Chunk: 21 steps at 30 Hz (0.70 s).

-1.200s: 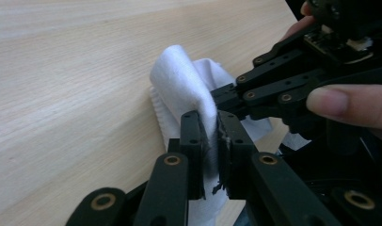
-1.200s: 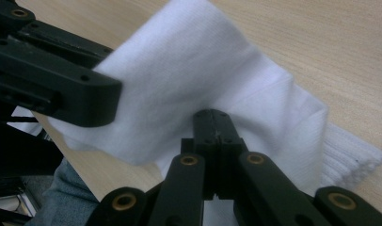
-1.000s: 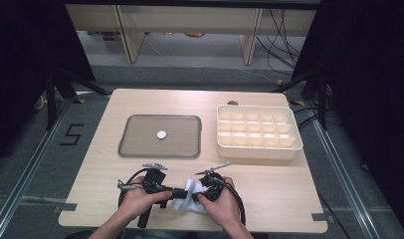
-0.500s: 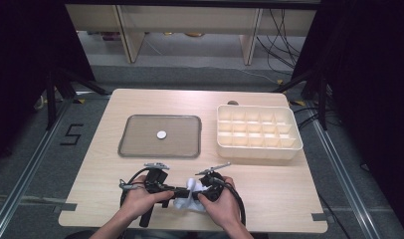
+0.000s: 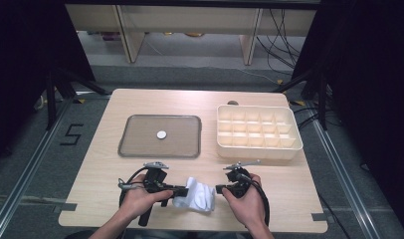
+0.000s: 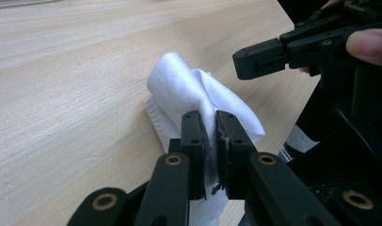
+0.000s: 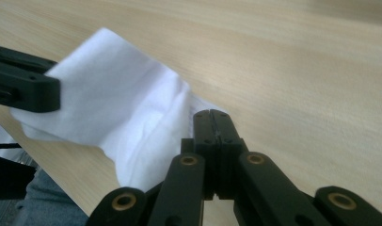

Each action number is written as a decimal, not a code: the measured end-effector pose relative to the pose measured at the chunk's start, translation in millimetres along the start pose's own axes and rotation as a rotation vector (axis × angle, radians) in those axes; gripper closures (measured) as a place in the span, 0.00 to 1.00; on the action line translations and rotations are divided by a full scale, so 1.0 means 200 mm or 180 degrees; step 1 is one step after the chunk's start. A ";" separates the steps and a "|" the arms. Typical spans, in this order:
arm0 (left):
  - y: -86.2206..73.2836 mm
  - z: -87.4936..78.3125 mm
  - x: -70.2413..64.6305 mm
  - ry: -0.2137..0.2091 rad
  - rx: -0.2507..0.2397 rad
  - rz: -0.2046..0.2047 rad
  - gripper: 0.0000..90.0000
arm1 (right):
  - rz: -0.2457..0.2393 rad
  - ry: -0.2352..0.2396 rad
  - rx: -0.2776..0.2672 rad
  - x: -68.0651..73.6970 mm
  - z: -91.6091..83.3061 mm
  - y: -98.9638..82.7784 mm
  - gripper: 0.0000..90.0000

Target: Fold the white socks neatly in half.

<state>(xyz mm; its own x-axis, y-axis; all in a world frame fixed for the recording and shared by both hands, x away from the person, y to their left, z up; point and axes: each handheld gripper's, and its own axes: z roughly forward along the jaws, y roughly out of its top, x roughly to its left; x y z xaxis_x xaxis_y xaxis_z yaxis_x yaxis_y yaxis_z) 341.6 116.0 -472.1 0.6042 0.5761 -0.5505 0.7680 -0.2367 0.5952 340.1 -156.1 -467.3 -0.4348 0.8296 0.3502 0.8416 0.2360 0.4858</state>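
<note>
Item: white cloth (image 5: 196, 195), folded and bunched, near the front edge of the bench (image 5: 269, 199), between the two hands.

Left hand-held gripper (image 5: 179, 190): jaws closed on the cloth's left end; in the left gripper view a pinch of fabric (image 6: 198, 99) sits between the pads, with only that thin layer keeping them apart.

Right hand-held gripper (image 5: 221, 189): jaws fully together. In the right gripper view the closed tips (image 7: 212, 123) sit at the cloth's near edge (image 7: 132, 122); whether they pinch a corner or merely rest beside it cannot be told. In the left gripper view this gripper (image 6: 255, 59) stands slightly apart from the bunched cloth.

Other stock on the bench: grey tray (image 5: 135, 144) with a small white disc (image 5: 161, 134) at its centre; cream compartment box (image 5: 279, 149) to the right, its cells apparently bare.

Step in hand, as judged: spreading or unfolding the cloth between the two grippers.

Handling notes:
- Keep the left pinch firm and low; thin fabric slips out easily.
- Confirm that the right jaws hold one layer at the corner, and re-grip if they hold none.
- Draw the hands apart level with the bench, evenly, so the folds open without dragging.
- Stay clear of the bench's front edge, so the cloth does not slide off.
</note>
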 end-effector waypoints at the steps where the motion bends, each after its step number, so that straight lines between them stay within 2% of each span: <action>1: 0.00 0.00 -0.01 -0.0010 0.0005 -0.0011 0.91 | 0.0067 0.0014 0.0040 0.00 0.01 -0.02 1.00; 2: 0.00 0.00 -0.01 -0.0010 0.0005 -0.0011 0.91 | 0.0067 0.0014 0.0040 0.00 0.01 -0.02 1.00; 3: 0.00 0.00 -0.01 -0.0006 -0.0003 0.0004 0.91 | -0.0035 0.0026 -0.0001 -0.01 0.02 -0.02 1.00; 4: 0.01 0.00 -0.01 0.0002 -0.0004 0.0018 0.91 | 0.0010 0.0024 0.0064 0.00 0.02 -0.02 1.00; 6: 0.01 0.00 -0.01 0.0009 0.0003 0.0033 0.91 | -0.0021 0.0053 0.0076 0.01 0.04 -0.03 1.00; 9: 0.01 0.00 -0.02 0.0042 -0.0007 0.0036 0.91 | 0.0016 0.0028 0.0095 0.02 0.08 -0.04 1.00; 10: 0.01 0.00 -0.01 0.0009 -0.0001 0.0039 0.91 | 0.0033 0.0061 0.0118 0.02 0.08 -0.04 1.00; 11: 0.01 0.00 -0.01 0.0009 0.0006 0.0044 0.91 | -0.0014 0.0041 0.0106 0.02 0.09 -0.04 1.00; 14: 0.01 0.00 -0.02 0.0000 0.0005 0.0048 0.91 | 0.0014 0.0067 0.0133 0.02 0.10 -0.05 1.00; 15: 0.01 0.01 -0.02 0.0005 0.0003 0.0044 0.91 | 0.0036 0.0019 0.0150 0.02 0.11 -0.05 1.00; 19: 0.01 0.02 -0.03 -0.0008 0.0012 0.0076 0.91 | 0.0028 0.0055 0.0133 0.03 0.12 -0.05 1.00; 21: 0.01 0.02 -0.03 0.0010 0.0005 0.0072 0.91 | 0.0012 0.0022 0.0149 0.03 0.12 -0.05 1.00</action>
<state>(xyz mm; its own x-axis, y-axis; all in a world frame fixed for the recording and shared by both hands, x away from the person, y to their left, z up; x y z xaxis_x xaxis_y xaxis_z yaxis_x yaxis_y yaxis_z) 339.6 109.3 -469.8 0.6207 0.5731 -0.5351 0.7545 -0.2508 0.6065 337.2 -142.0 -489.9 -0.4337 0.8271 0.3575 0.8572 0.2565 0.4466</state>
